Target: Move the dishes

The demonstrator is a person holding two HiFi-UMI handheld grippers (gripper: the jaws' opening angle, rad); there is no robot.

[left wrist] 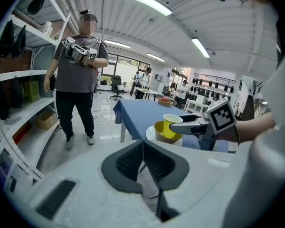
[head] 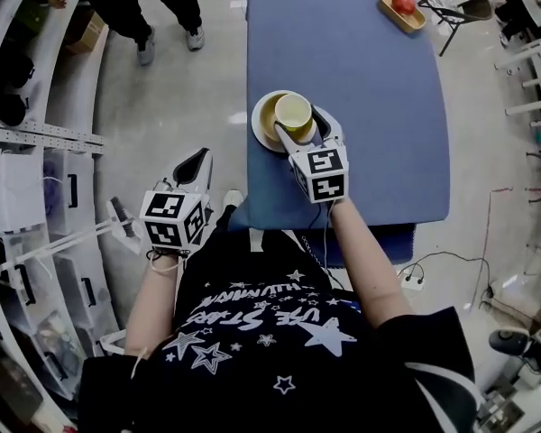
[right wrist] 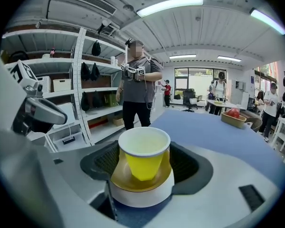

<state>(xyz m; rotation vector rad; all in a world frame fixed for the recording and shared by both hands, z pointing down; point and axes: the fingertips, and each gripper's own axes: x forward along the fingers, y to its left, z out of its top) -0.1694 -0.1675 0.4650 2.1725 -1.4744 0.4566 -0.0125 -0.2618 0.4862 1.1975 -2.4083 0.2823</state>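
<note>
Stack, nested — yellow cup [right wrist: 143, 164] in tan bowl [right wrist: 128, 183] on white plate [right wrist: 142, 201], at the near edge of blue worktop [head: 361, 79]. Right gripper [head: 301, 123]: jaws wide apart around the cup, seemingly not touching. Left gripper [left wrist: 143, 156]: jaws closed, empty. I judge the stack light, stiff, tippy — best gripped by the plate rim.

tabletop [head: 361, 106]: blue | far corner: wooden tray [head: 417, 23] holding red fruit [head: 403, 3] | left: white shelves [head: 36, 133] | person [left wrist: 77, 75] standing nearby

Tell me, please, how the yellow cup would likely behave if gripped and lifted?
The yellow cup looks thin-walled and seemingly empty, so probably light and easily squashed. It stands loose in the bowl, narrow-based, so a nudge from the open right gripper might tip it.
</note>
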